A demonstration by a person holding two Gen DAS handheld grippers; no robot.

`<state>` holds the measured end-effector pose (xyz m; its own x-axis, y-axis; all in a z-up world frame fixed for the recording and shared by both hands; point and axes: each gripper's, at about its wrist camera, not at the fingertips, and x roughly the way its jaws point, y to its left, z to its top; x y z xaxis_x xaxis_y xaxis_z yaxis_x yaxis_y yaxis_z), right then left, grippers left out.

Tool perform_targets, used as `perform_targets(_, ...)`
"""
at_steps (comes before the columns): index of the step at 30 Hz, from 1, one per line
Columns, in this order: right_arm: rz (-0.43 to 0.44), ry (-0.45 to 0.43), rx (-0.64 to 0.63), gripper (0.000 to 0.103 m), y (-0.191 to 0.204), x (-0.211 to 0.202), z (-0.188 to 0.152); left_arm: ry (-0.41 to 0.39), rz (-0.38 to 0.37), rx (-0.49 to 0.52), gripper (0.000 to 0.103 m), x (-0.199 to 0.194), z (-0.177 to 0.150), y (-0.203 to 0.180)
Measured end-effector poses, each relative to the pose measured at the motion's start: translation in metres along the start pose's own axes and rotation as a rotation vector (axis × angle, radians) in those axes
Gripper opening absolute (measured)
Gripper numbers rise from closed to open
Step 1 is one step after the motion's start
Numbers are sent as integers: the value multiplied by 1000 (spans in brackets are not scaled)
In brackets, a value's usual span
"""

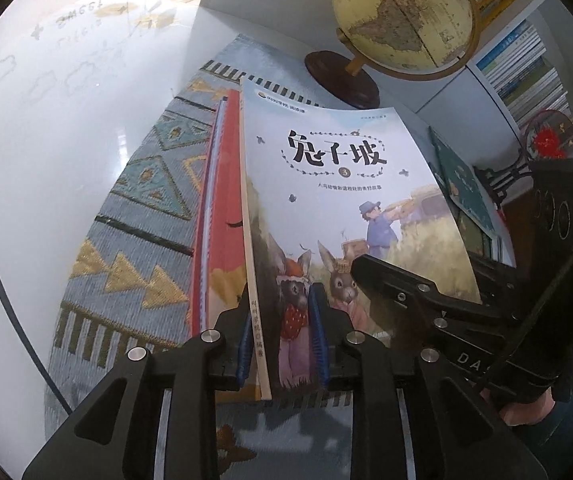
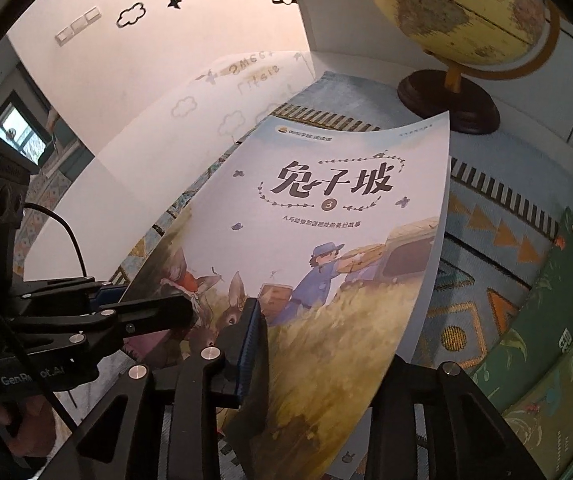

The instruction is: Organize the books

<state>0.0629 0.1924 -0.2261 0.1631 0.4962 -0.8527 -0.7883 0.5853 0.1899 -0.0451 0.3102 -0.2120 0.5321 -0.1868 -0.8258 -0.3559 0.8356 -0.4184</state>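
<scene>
A pale picture book [image 1: 338, 184] with rabbits and a blue-clad figure on its cover lies tilted over a red book [image 1: 222, 200] on a patterned mat [image 1: 138, 200]. My left gripper [image 1: 280, 308] straddles its near spine corner, and a strip of cover shows between the blue pads [image 1: 318, 320]; I read it as open. The same book [image 2: 326, 208] curves upward in the right wrist view. My right gripper [image 2: 326, 340] straddles its lower edge. One blue pad [image 2: 250, 340] stands just off the cover, the other finger is hidden under the book; I read it as open.
A globe [image 1: 402, 20] on a dark wooden base stands at the far end of the mat. Several green books [image 2: 546, 320] lie to the right. A white shelf full of books [image 1: 526, 68] rises behind. A black cable [image 1: 6, 300] crosses the glossy white table [image 1: 46, 120].
</scene>
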Motion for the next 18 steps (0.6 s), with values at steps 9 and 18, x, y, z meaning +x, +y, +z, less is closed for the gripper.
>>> perform_targets(9, -4, 9, -41, 51, 9, 2, -3, 7, 102, -4, 25, -11, -8, 4)
perform_targets(18, 2, 85, 46, 52, -27, -37, -44, -16, 169, 2, 33, -41, -10, -10)
